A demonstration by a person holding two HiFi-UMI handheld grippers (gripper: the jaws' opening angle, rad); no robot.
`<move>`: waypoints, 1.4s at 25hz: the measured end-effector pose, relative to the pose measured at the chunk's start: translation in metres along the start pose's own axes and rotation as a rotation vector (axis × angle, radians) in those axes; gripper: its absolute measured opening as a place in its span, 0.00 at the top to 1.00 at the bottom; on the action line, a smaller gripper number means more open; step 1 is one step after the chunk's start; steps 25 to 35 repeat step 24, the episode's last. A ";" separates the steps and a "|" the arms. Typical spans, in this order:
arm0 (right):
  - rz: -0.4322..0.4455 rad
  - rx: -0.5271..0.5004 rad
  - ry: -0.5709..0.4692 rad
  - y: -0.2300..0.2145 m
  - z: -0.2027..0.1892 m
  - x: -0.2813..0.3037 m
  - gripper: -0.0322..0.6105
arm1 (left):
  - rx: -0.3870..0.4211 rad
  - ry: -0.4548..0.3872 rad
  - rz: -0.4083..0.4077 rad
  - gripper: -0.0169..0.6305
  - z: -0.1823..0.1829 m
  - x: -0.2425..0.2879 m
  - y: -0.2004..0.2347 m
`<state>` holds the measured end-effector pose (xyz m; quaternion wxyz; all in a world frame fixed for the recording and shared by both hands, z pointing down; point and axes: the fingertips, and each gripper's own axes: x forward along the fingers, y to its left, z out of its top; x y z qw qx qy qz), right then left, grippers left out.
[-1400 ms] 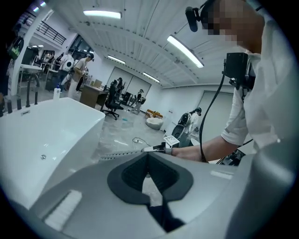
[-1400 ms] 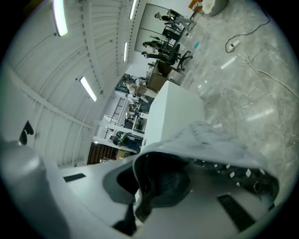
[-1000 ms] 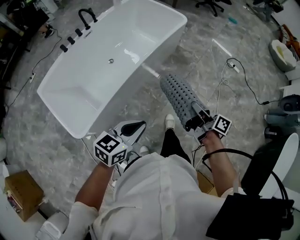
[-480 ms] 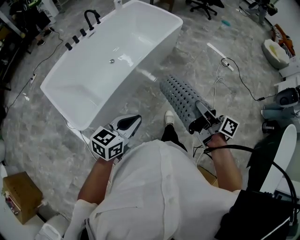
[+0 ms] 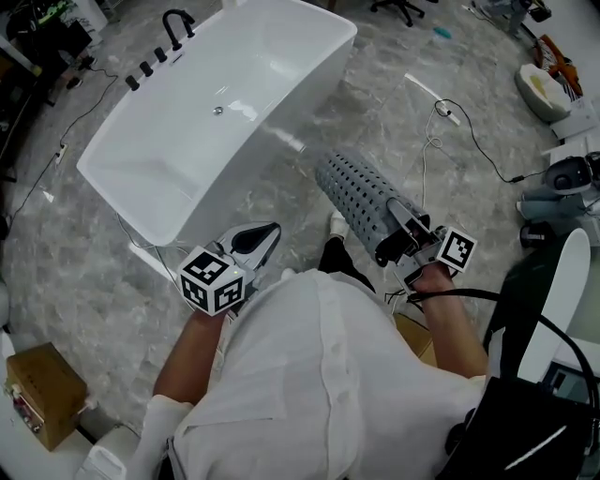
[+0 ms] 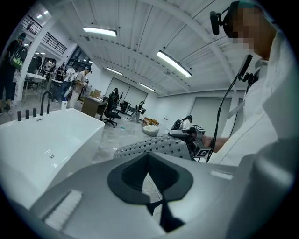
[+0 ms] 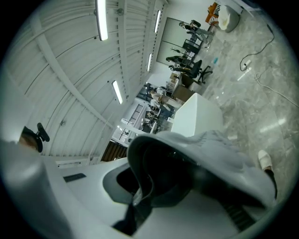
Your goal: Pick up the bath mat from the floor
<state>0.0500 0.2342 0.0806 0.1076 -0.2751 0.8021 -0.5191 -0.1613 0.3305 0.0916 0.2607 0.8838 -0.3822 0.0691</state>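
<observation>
The bath mat (image 5: 361,192) is a grey, hole-patterned mat rolled into a tube. It is off the floor and sticks out forward and to the left from my right gripper (image 5: 401,236), which is shut on its near end. In the right gripper view the mat (image 7: 224,158) drapes over the jaws of the right gripper (image 7: 156,156). My left gripper (image 5: 255,242) hovers near the bathtub's corner, shut and holding nothing. From the left gripper view the mat (image 6: 154,145) shows beyond the closed tips of the left gripper (image 6: 148,158).
A white freestanding bathtub (image 5: 281,56) with a black faucet (image 5: 176,23) fills the upper left. White cables (image 5: 441,141) trail on the marble floor at right. A cardboard box (image 5: 42,389) sits lower left. My white shoe (image 5: 337,223) is under the mat.
The left gripper has drifted a little to the left. The right gripper still holds the rolled mat raised in about the same place.
</observation>
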 end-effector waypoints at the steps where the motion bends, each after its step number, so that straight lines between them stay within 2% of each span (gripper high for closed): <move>1: 0.002 0.004 0.001 0.001 -0.001 -0.002 0.91 | -0.003 -0.003 0.002 0.96 0.000 -0.002 -0.001; 10: 0.029 -0.028 0.029 0.015 -0.013 0.001 0.91 | -0.012 0.001 -0.002 0.96 -0.004 -0.010 -0.008; 20: 0.037 -0.006 0.017 0.014 -0.025 -0.022 0.91 | -0.012 0.019 -0.028 0.96 -0.020 0.000 -0.029; 35: 0.040 -0.006 0.016 0.013 -0.024 -0.027 0.91 | -0.010 0.021 -0.033 0.96 -0.020 0.005 -0.033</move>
